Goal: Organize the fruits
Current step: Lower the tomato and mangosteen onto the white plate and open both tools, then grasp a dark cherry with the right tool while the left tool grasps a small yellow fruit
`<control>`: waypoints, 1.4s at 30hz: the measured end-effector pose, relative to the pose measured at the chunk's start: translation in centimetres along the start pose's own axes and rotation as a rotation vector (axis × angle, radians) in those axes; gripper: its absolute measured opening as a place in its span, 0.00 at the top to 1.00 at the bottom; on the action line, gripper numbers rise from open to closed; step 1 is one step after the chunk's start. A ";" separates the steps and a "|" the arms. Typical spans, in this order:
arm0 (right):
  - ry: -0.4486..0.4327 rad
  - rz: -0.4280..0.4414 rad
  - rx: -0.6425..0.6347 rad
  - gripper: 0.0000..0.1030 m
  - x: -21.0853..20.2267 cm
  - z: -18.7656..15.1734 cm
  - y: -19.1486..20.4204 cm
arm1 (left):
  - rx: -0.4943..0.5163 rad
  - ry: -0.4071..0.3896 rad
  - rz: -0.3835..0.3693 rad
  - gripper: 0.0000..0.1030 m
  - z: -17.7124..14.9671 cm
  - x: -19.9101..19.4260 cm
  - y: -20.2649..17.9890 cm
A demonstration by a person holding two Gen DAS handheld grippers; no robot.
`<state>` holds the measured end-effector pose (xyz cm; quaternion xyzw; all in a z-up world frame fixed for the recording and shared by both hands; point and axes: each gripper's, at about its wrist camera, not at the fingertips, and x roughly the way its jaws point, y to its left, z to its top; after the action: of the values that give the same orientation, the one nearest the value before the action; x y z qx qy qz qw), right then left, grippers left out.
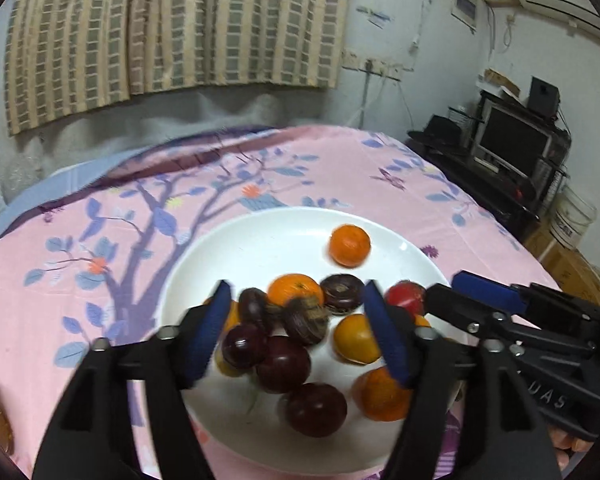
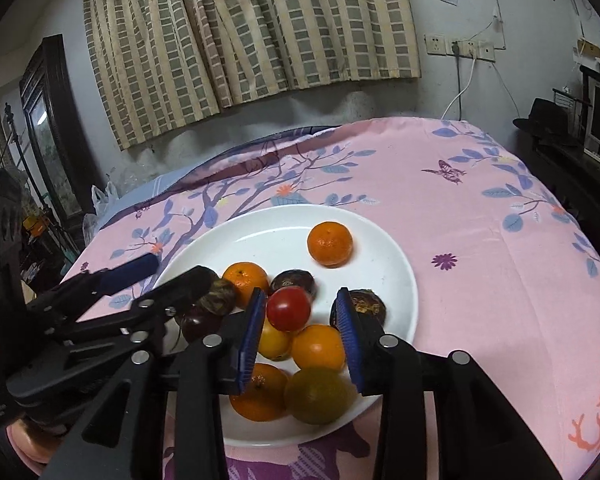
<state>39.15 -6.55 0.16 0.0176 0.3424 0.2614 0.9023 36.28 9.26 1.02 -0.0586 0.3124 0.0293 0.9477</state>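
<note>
1. The plate (image 1: 236, 240) (image 2: 396, 276) is white and lies on the pink flowered cloth (image 1: 100, 248) (image 2: 480, 248) over a surface whose kind I cannot tell.
2. All the fruit lies on the plate; most of it is heaped in the near half.
3. One orange (image 1: 349, 245) (image 2: 330, 244) sits alone toward the far side, apart from the heap.
4. A second orange (image 1: 296, 289) (image 2: 246, 282) is at the far edge of the heap, beside a dark brown fruit (image 1: 342, 294) (image 2: 293, 282).
5. The red tomato (image 1: 406, 296) (image 2: 289, 309) lies in the middle of the heap, touching the yellow-orange fruit just near of it.
6. Dark purple plums (image 1: 283, 364) are grouped at the near left of the plate in the left wrist view.
7. A greenish fruit (image 2: 319, 395) lies at the near rim, touching a big orange (image 2: 260, 392) to its left.
8. The left gripper (image 1: 296, 328) (image 2: 172, 276) hangs over the heap with fingers (image 1: 208, 336) wide apart, holding nothing.
9. The right gripper (image 2: 302, 332) (image 1: 456, 292) hangs over the near right of the plate, fingers (image 2: 350, 336) wide, the tomato between them but not gripped.
10. A checked curtain (image 1: 172, 32) (image 2: 252, 28) hangs on the far wall.
</note>
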 end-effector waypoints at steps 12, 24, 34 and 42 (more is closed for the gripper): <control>-0.021 0.009 -0.015 0.59 -4.4 -2.0 0.5 | 0.042 -0.060 0.015 0.12 -2.4 -7.6 -2.1; 0.085 -0.031 0.011 0.49 -7.6 -9.4 -2.6 | 0.120 0.072 -0.034 0.11 -11.5 -9.7 -4.8; 0.183 -0.003 0.015 0.48 -11.2 -15.5 -2.1 | 0.089 0.119 -0.035 0.10 -12.6 -9.7 -3.7; 0.244 0.022 0.045 0.60 -11.4 -17.0 -2.2 | 0.097 0.111 -0.045 0.10 -12.5 -10.2 -4.0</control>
<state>22.35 -16.48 -6.42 0.0098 0.4554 0.2638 0.8503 21.10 3.46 -2.47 -0.0213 0.3643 -0.0102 0.9310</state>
